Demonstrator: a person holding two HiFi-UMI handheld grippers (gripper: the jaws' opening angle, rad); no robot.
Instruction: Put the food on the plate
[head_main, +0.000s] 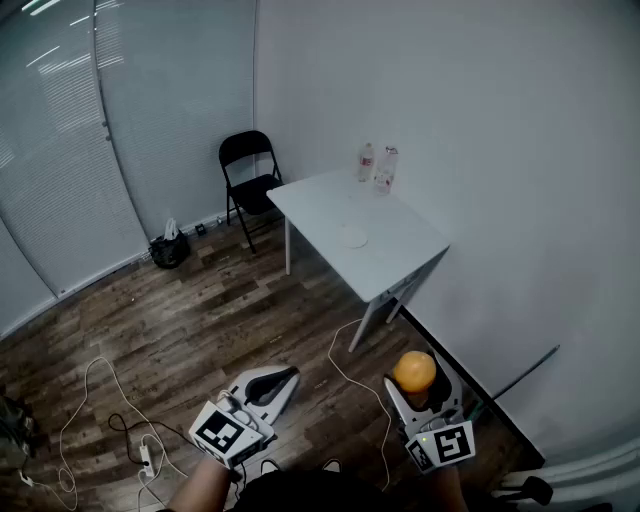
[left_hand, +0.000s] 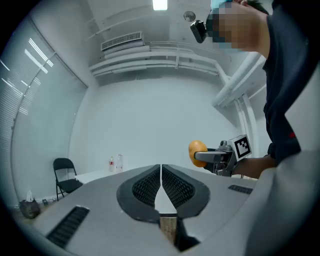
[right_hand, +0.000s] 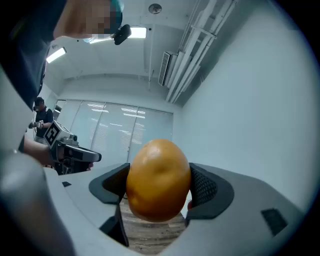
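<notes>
The orange (right_hand: 159, 180) sits clamped between the jaws of your right gripper (head_main: 416, 380), pads pressing its two sides. You hold it in the air over the wood floor (head_main: 200, 310), well short of the desk's (head_main: 320, 200) near corner. The plate (head_main: 352, 237) lies around the desk's middle, and two bottles (head_main: 378, 166) stand at its far corner. Your left gripper (left_hand: 161, 167) has its jaws together, holding nothing.

Head cam looks down; L cam shares table (head_main: 320, 205).
</notes>
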